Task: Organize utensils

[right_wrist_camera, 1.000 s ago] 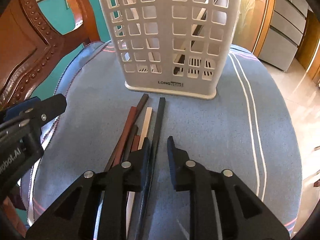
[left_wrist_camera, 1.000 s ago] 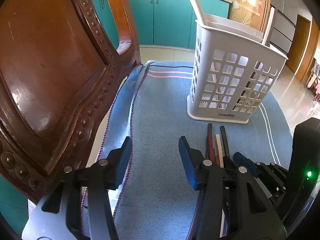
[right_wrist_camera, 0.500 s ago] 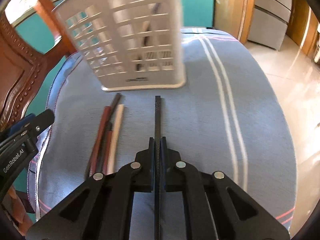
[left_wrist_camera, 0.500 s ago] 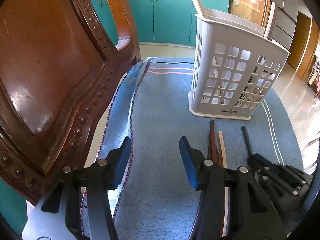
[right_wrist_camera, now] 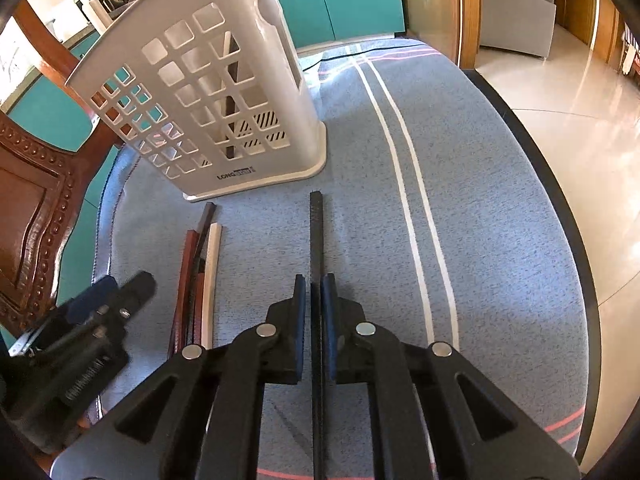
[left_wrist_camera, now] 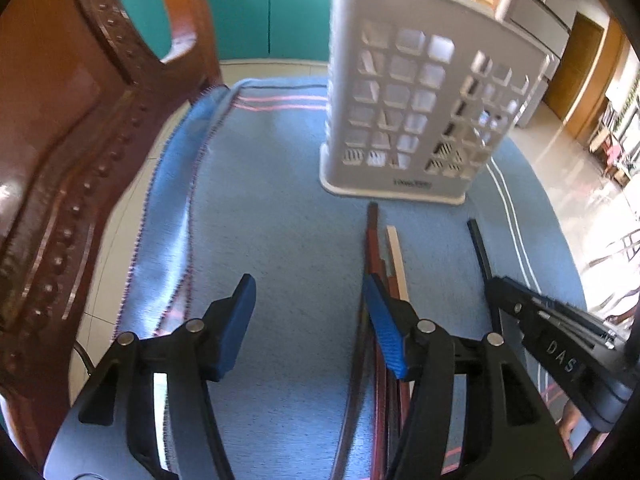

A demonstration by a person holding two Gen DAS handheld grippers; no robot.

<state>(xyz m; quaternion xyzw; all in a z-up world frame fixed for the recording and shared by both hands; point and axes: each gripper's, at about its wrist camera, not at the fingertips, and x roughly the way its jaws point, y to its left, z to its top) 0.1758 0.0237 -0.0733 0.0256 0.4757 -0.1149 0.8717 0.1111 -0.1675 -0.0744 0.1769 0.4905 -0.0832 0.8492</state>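
The right gripper point(right_wrist_camera: 313, 292) has its jaws nearly closed on a black chopstick point(right_wrist_camera: 316, 236), which runs straight toward twelve o'clock from between the pads, its far tip pointing at the white slotted basket point(right_wrist_camera: 224, 92). The jaws have just been closing and then eased a touch, with the stick between them. The basket stands upright on the blue striped cloth point(right_wrist_camera: 472, 208) covering the desk, at about eleven o'clock from the right gripper, and a few sticks lean inside it. The remaining chopsticks point(right_wrist_camera: 200, 264), reddish brown, dark and one pale, lie bundled on the cloth at nine o'clock of the black one, apart from it. In the left wrist view the left gripper point(left_wrist_camera: 308, 300) hangs above the cloth with its jaws about half open and just been opening wider; nothing sits between the blue pads, though the bundle passes just under the right-hand pad. A carved wooden chair point(left_wrist_camera: 60, 140) stands at the left gripper's ten o'clock, beside the desk.
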